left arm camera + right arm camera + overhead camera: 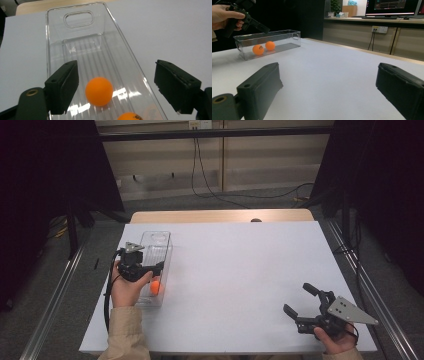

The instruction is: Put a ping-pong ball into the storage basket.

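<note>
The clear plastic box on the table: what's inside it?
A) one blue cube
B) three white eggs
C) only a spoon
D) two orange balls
D: the right gripper view shows two orange balls side by side in the clear box, and the left gripper hangs open above them.

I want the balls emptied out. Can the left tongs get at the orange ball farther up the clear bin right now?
Probably yes. The left tongs hang open above the orange ball, and the clear bin has no lid; its narrow walls may crowd the jaws.
</note>
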`<action>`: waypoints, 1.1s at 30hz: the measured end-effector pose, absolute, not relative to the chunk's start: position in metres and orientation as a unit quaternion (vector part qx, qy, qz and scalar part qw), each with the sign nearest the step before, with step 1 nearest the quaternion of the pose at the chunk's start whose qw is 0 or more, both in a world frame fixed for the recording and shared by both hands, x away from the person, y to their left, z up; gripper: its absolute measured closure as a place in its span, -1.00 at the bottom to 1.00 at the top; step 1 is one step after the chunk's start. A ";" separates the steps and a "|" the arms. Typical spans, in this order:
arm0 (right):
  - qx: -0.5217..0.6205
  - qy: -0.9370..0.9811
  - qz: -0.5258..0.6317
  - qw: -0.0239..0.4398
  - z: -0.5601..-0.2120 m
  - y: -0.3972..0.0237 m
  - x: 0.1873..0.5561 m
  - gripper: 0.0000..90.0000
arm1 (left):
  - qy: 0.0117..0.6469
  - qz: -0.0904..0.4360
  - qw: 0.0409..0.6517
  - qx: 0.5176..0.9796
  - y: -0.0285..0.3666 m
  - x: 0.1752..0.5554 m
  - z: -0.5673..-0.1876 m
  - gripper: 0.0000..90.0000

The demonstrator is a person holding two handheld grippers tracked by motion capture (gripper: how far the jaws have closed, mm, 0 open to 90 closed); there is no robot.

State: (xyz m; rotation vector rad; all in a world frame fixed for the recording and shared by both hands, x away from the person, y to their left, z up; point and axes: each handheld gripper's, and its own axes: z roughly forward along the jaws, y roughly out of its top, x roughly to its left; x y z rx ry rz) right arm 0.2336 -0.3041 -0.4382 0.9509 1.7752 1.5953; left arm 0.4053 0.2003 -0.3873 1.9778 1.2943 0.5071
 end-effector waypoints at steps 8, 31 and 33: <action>0.355 0.663 0.596 0.283 -0.438 -0.304 0.234 -0.89 | 0.474 0.211 0.379 0.766 0.192 0.397 -0.385 -0.66; 0.355 0.662 0.596 0.283 -0.438 -0.304 0.234 -0.89 | 0.466 0.219 0.429 0.742 0.194 0.377 -0.384 -0.79; 0.355 0.662 0.597 0.283 -0.438 -0.304 0.234 -0.89 | 0.465 0.220 0.435 0.739 0.195 0.376 -0.384 -0.80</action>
